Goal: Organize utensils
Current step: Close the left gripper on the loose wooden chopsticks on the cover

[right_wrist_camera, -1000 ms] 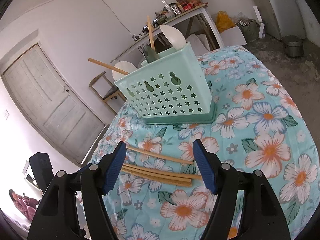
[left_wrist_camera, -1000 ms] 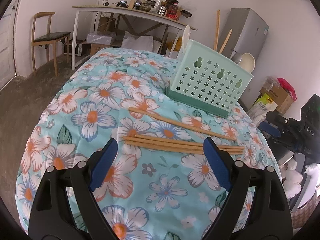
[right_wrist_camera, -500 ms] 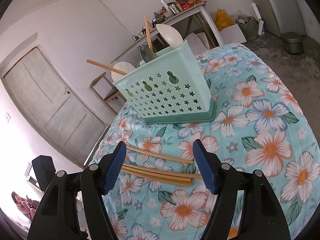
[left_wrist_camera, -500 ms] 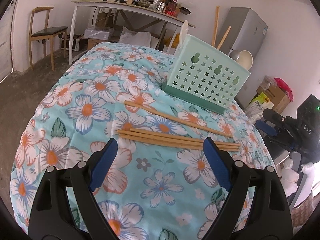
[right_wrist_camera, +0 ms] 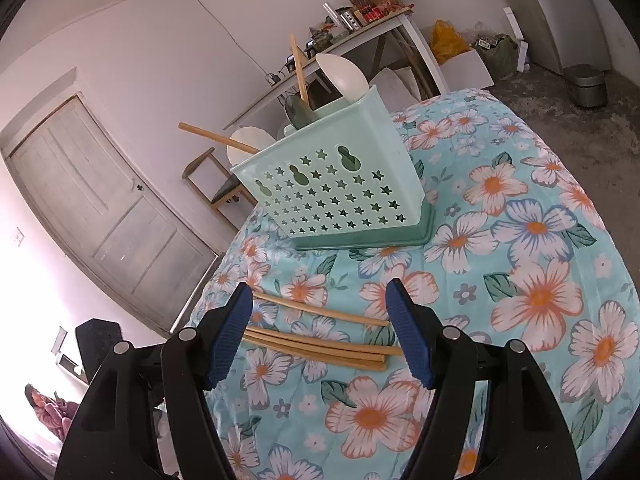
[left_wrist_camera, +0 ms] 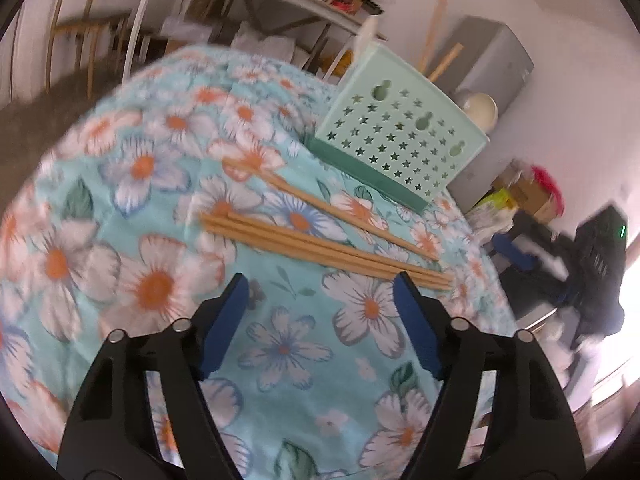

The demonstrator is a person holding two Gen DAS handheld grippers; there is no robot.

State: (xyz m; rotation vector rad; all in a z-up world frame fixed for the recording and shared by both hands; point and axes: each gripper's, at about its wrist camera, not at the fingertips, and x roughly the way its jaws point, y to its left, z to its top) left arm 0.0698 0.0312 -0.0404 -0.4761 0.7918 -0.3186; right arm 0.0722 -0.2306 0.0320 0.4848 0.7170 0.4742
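Several wooden chopsticks (left_wrist_camera: 320,246) lie on the flowered tablecloth (left_wrist_camera: 152,280), one single stick (left_wrist_camera: 348,216) apart behind the bundle. A mint green utensil basket (left_wrist_camera: 396,140) with star holes stands behind them, holding chopsticks and white spoons. My left gripper (left_wrist_camera: 320,300) is open and empty, just short of the bundle. In the right wrist view my right gripper (right_wrist_camera: 318,316) is open and empty above the chopsticks (right_wrist_camera: 316,344), with the basket (right_wrist_camera: 336,192) beyond. The right gripper also shows at the table's right edge in the left wrist view (left_wrist_camera: 532,264).
A white spoon (right_wrist_camera: 344,76) and a chopstick (right_wrist_camera: 212,138) stick out of the basket. A long cluttered table (right_wrist_camera: 360,28) and a wooden chair (left_wrist_camera: 72,28) stand by the back wall. A door (right_wrist_camera: 100,208) is at the left. The table edge drops off near the right (left_wrist_camera: 492,280).
My left gripper has moved closer to the chopsticks and tilted; its view is blurred with motion. The right gripper has barely moved.
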